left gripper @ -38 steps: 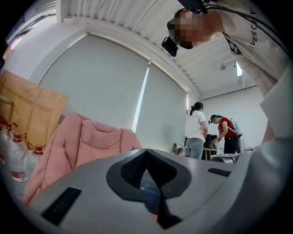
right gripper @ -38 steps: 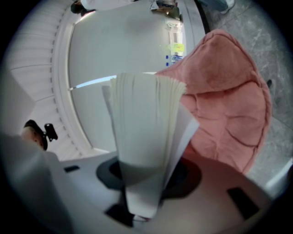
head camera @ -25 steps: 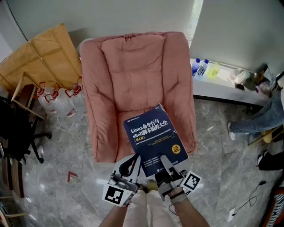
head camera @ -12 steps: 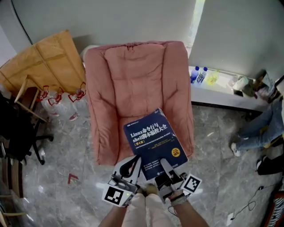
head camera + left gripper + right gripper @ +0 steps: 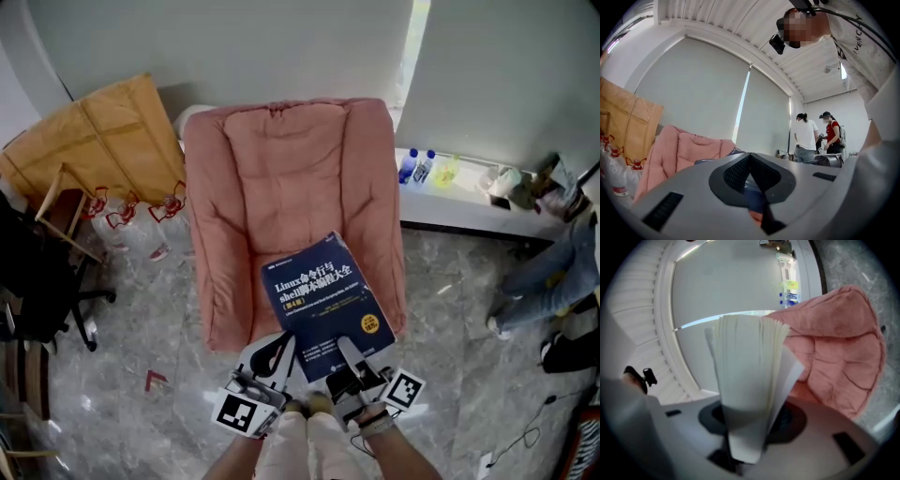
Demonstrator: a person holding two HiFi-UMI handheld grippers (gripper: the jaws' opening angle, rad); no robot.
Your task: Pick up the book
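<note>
A thick blue book (image 5: 323, 295) with white title print hangs level over the seat of a pink padded armchair (image 5: 281, 178). Both grippers hold its near edge. My right gripper (image 5: 349, 352) is shut on the book, and in the right gripper view its fanned pages (image 5: 747, 366) stand between the jaws of that gripper (image 5: 750, 418). My left gripper (image 5: 286, 345) is at the book's near-left corner. In the left gripper view its pads meet at the tip (image 5: 750, 157), with a thin blue strip of the book (image 5: 754, 199) pinched between them.
Flattened cardboard (image 5: 103, 131) and packs of water bottles (image 5: 122, 220) lie left of the armchair. A black office chair (image 5: 37, 281) stands at the far left. Bottles (image 5: 422, 167) sit on a low ledge at the right, near a seated person's legs (image 5: 553, 272). Two people (image 5: 806, 136) stand beyond.
The book and both grippers have risen a little together, so the armchair and floor look slightly farther below. The grip on the book is unchanged.
</note>
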